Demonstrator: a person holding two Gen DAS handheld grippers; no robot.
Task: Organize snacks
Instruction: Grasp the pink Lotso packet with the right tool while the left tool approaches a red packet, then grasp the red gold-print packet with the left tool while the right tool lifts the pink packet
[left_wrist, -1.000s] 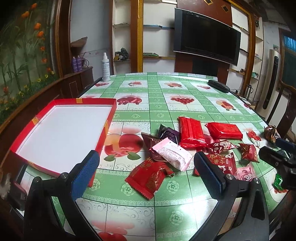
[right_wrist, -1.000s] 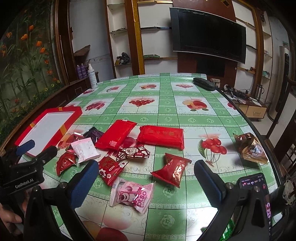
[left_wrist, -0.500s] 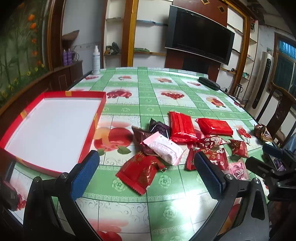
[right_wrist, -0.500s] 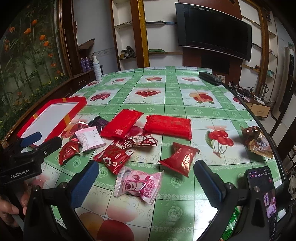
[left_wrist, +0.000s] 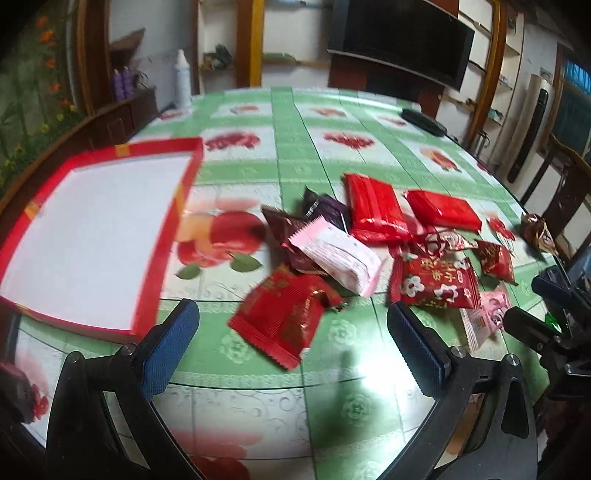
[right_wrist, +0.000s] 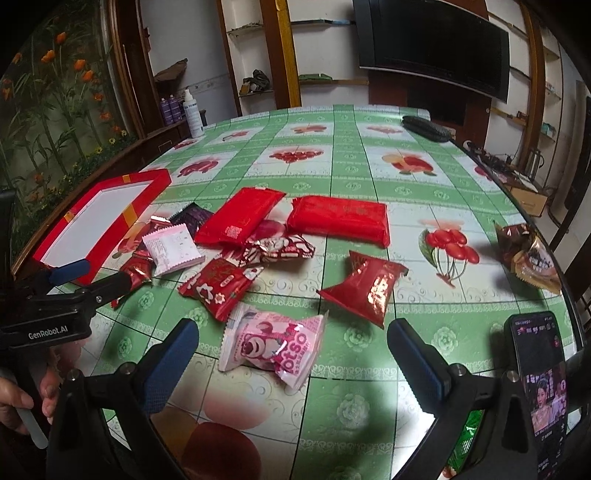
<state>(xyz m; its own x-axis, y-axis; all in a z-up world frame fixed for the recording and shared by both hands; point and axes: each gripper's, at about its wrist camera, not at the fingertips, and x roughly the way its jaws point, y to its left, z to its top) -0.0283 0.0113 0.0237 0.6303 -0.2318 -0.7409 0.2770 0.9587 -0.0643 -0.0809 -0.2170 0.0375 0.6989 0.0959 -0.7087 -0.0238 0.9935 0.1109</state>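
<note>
Lowered closer to the table since a second ago, left gripper (left_wrist: 293, 349) and right gripper (right_wrist: 293, 354) hover wide open over eleven scattered snack packets (right_wrist: 364, 293), one red box (left_wrist: 92, 236) to their left.

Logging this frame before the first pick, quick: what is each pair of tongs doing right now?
Left tongs: open, holding nothing, above the red snack packet.
Right tongs: open, holding nothing, above the pink snack packet.
</note>
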